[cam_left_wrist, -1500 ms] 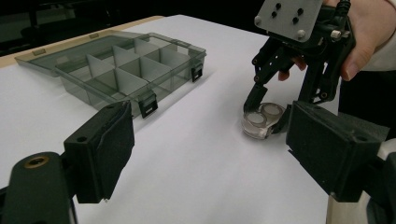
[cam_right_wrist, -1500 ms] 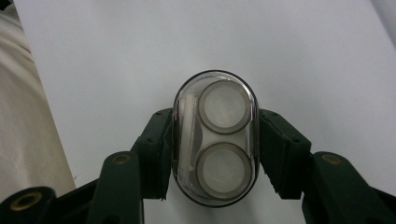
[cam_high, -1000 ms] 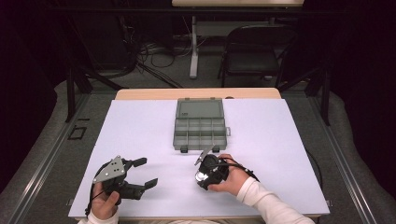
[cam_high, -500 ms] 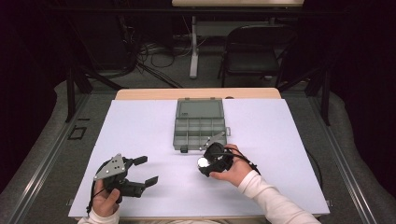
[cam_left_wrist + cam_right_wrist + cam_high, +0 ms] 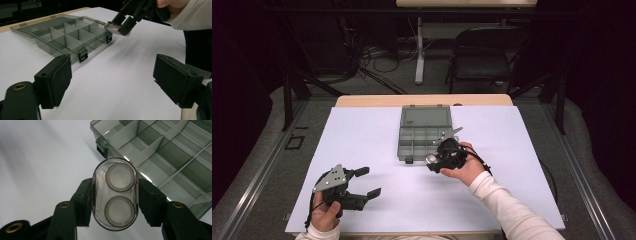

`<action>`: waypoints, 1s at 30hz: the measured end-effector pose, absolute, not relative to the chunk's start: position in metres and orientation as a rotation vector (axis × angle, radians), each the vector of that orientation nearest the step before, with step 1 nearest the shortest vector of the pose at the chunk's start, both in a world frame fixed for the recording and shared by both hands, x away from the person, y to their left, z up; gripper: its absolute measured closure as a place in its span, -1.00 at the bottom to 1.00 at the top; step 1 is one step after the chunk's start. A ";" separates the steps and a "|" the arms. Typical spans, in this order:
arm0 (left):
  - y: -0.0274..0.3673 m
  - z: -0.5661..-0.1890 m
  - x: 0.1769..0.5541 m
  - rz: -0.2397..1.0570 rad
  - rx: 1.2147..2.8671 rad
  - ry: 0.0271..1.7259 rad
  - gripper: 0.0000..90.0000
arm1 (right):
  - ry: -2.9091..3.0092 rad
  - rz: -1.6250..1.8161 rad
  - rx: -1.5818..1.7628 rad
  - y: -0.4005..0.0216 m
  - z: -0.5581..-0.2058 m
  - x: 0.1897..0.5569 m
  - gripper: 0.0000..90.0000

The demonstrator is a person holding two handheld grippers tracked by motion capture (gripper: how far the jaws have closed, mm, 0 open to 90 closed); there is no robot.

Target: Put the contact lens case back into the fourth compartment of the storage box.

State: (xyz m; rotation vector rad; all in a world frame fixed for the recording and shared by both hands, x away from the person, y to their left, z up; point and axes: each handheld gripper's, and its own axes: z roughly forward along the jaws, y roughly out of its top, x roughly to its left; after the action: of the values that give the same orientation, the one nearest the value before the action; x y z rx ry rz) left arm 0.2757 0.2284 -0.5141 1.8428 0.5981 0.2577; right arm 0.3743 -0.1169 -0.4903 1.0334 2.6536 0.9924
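A clear oval case (image 5: 115, 193) holding two round white discs is pinched between the jaws of my right gripper (image 5: 115, 202), which is shut on it. In the high view that right gripper (image 5: 435, 161) hovers at the front right corner of an open grey compartment box (image 5: 422, 142) in mid-table. The left gripper view shows the case (image 5: 115, 28) just above the box's near corner (image 5: 100, 31). My left gripper (image 5: 368, 182) rests near the table's front left, open, nothing between its pads (image 5: 56, 80).
The white table top (image 5: 512, 165) has free room on both sides of the box. The box's lid (image 5: 426, 116) lies open toward the far edge. A black chair (image 5: 484, 55) and cables stand on the floor beyond the table.
My right gripper has carried the clear case forward from the table's front toward the box's front right corner. The left gripper has stayed put.
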 end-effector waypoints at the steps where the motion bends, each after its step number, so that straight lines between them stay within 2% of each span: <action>1: 0.229 -0.514 0.276 0.259 1.845 0.598 -0.64 | 2.645 0.998 1.038 -0.117 -0.490 0.377 0.08; 15: 0.229 -0.513 0.273 0.251 1.840 0.577 -0.64 | 2.577 1.025 1.094 -0.124 -0.471 0.415 0.08; 30: 0.230 -0.513 0.272 0.263 1.841 0.581 -0.64 | 2.495 1.006 1.193 -0.134 -0.472 0.453 0.08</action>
State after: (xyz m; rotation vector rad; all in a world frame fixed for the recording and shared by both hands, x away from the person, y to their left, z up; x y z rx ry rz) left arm 0.2716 0.2300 -0.5129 1.8407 0.5805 0.2626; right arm 0.4525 -0.1336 -0.4722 1.1929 2.4953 1.0058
